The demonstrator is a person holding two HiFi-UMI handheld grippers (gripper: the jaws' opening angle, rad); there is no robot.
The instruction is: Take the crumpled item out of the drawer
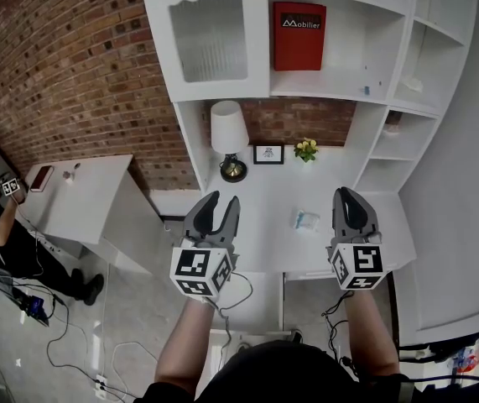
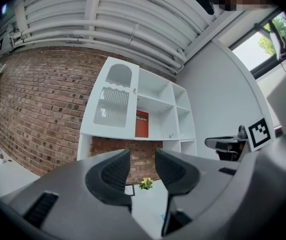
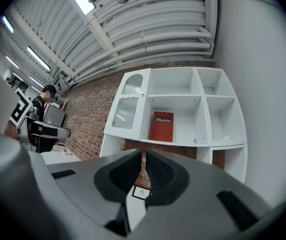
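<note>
Red book (image 1: 299,36), flat and rectangular, upright in a compartment of the white shelf unit (image 1: 340,99). White lettering "Mobilier" across its top, beside a small peaked logo. To its left, a cabinet door (image 1: 208,36) with a ribbed, frosted-looking pane and a small round knob. Behind and to the left, a rough brick wall (image 1: 71,57) in reddish brown with pale mortar lines.

On the smooth white tabletop (image 1: 264,200), at the back: a lamp (image 1: 230,133) with a plain white tapering shade on a dark rounded base, a small dark-framed picture (image 1: 268,153), print too small to read, and a cluster of yellow flowers (image 1: 306,149) with green leaves.

Crumpled item (image 1: 305,219) out in the open on the tabletop: pale bluish white, wrinkled and irregular, material not clear. Between the two hand-held grippers, nearer the right one, touched by neither.

Left hand-held gripper (image 1: 220,204) above the tabletop's near edge, grey with dark ridged pads, jaws parted and nothing between them. Right hand-held gripper (image 1: 350,198) of the same build, jaws drawn nearly together with only a thin slit left, nothing gripped. On each, a marker cube (image 1: 199,271) with bold black-and-white square patterns.
</note>
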